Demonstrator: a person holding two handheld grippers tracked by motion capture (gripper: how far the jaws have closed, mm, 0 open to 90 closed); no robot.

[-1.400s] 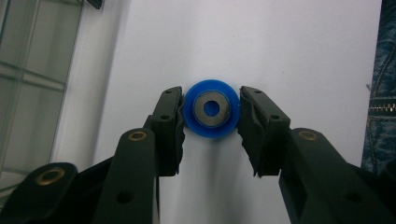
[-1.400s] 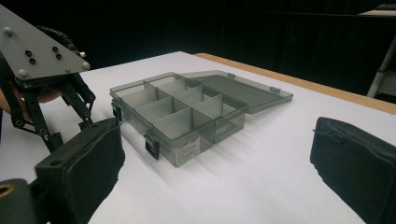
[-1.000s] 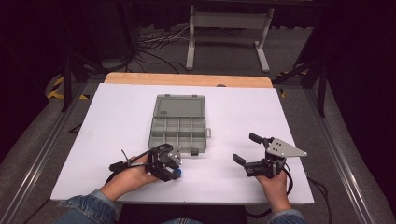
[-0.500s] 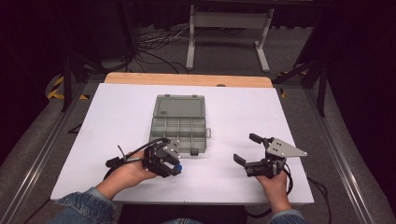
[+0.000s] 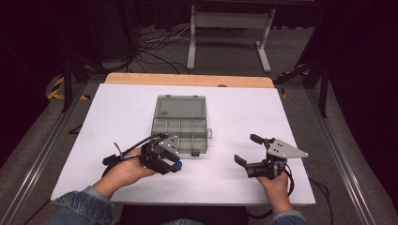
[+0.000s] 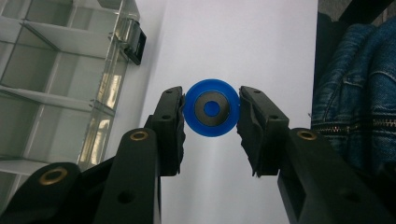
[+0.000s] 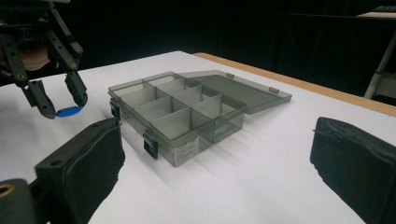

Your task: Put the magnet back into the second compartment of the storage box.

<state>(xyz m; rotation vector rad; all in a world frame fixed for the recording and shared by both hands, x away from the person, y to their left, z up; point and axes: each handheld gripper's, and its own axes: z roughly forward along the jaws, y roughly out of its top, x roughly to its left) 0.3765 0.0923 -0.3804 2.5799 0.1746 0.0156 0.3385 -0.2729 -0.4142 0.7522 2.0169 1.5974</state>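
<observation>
A: What stands in the way on the white table [image 5: 117, 112]?

B: Mainly the grey translucent plastic compartment box [image 5: 179, 132], mid-table, with its lid [image 5: 181, 106] lying flat open on the far side. Its black latches [image 5: 195, 153] stick out on the near edge.

A: And beside it?

B: Broad bare surface left and right of the box. The left gripper [image 6: 211, 122], clamped on a small blue round disc [image 6: 211, 108], hangs just near-left of the latches. The right gripper [image 5: 248, 149], jaws spread, sits well apart at the near right, with bare table between it and the box.
</observation>
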